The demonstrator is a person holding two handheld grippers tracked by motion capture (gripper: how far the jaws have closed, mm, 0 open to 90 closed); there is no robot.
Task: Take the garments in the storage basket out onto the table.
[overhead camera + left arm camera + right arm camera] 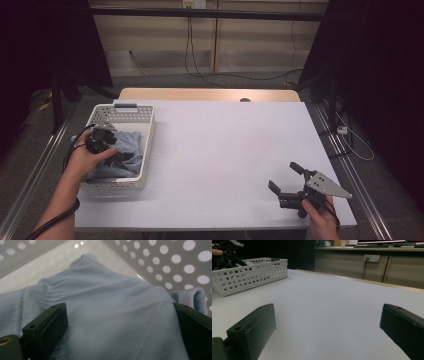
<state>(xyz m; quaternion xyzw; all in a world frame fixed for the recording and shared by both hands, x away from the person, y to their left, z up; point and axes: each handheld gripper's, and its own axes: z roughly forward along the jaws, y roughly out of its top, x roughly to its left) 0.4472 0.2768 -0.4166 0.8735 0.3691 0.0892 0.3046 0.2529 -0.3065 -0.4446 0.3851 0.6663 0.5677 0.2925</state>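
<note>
High view: left gripper [116, 155] is down inside the white perforated basket [145, 150] at the table's left edge, pushed into a light blue knit garment [131, 142]
Left gripper view: jaws stand wide apart with a mound of the ribbed blue fabric [112, 315] bulging between them; they flank the cloth but are not yet pinched on it
Right gripper: rests near the front right of the white table [225, 145], jaws spread with nothing between them, well apart from the basket [249, 275]
Garment position: crumpled in the basket, filling most of its floor, one cuff or rolled edge [192, 296] lying against the holed wall
Basket contents: just the blue garment as far as can be seen; a bare patch of basket floor [50, 265] shows beyond the collar end
Risk, thin bite: closing on the top fold alone could catch a single layer, so the rest would trail and drag on the rim when lifted
Risk, basket shift: the basket looks light and sits close to the table edge; a pull on snagged knit could tip or slide it
Risk, snag: loose ribbing might catch on a jaw corner
</note>
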